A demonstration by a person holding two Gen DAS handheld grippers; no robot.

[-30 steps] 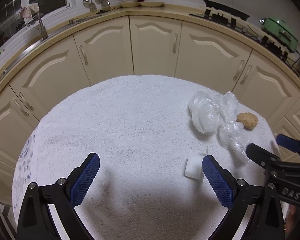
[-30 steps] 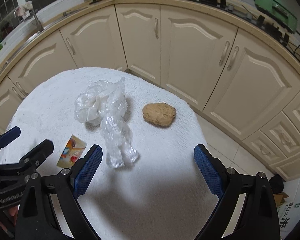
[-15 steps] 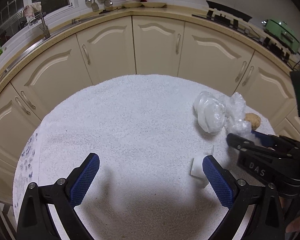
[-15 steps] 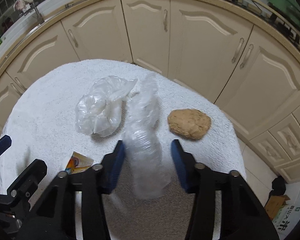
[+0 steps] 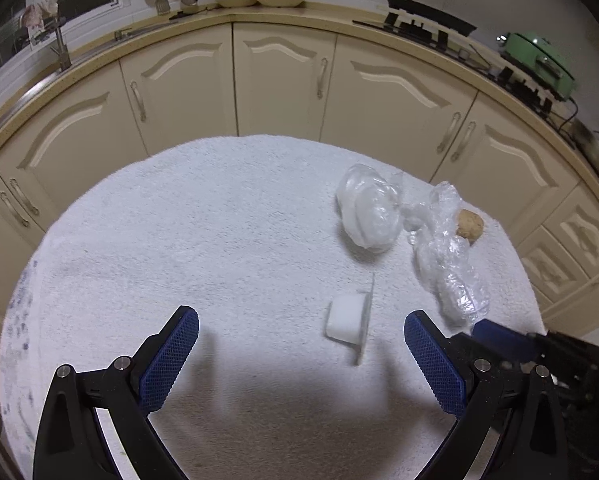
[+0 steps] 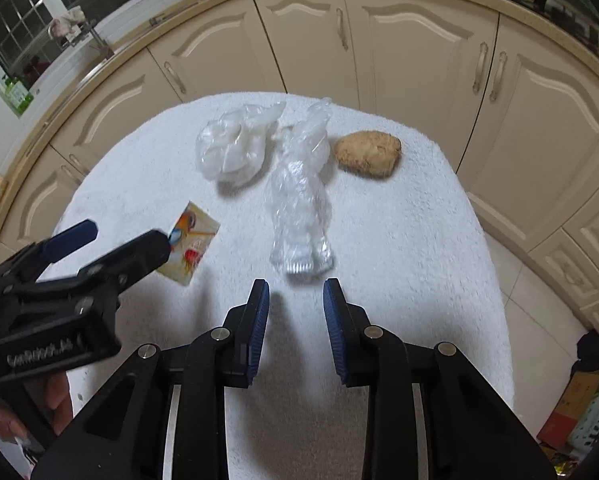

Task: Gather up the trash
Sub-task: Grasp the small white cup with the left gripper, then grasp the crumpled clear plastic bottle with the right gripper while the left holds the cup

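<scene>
A crumpled clear plastic wrapper (image 6: 299,204) lies on the white towel-covered table (image 6: 399,240), its near end just beyond my right gripper (image 6: 295,300), whose jaws stand narrowly apart and hold nothing. A bunched clear bag (image 6: 231,148) lies left of it and a brown lump (image 6: 369,152) to its right. A small white cup with a colourful lid (image 6: 191,248) lies on its side. In the left wrist view my left gripper (image 5: 299,344) is wide open and empty above the table, the cup (image 5: 347,320) between its fingers' line, with wrapper (image 5: 447,264), bag (image 5: 369,210) and lump (image 5: 469,226) beyond.
Cream kitchen cabinets (image 5: 283,80) curve behind the table, under a counter with a sink (image 5: 59,52) and a stove (image 5: 427,24). The table's right edge drops to the tiled floor (image 6: 539,320), where boxes and bags (image 6: 579,412) stand.
My right gripper narrowed around the wrapper half a second ago, then pulled back; the wrapper now lies on the table ahead of it. The left gripper stayed open, shifting slightly.
</scene>
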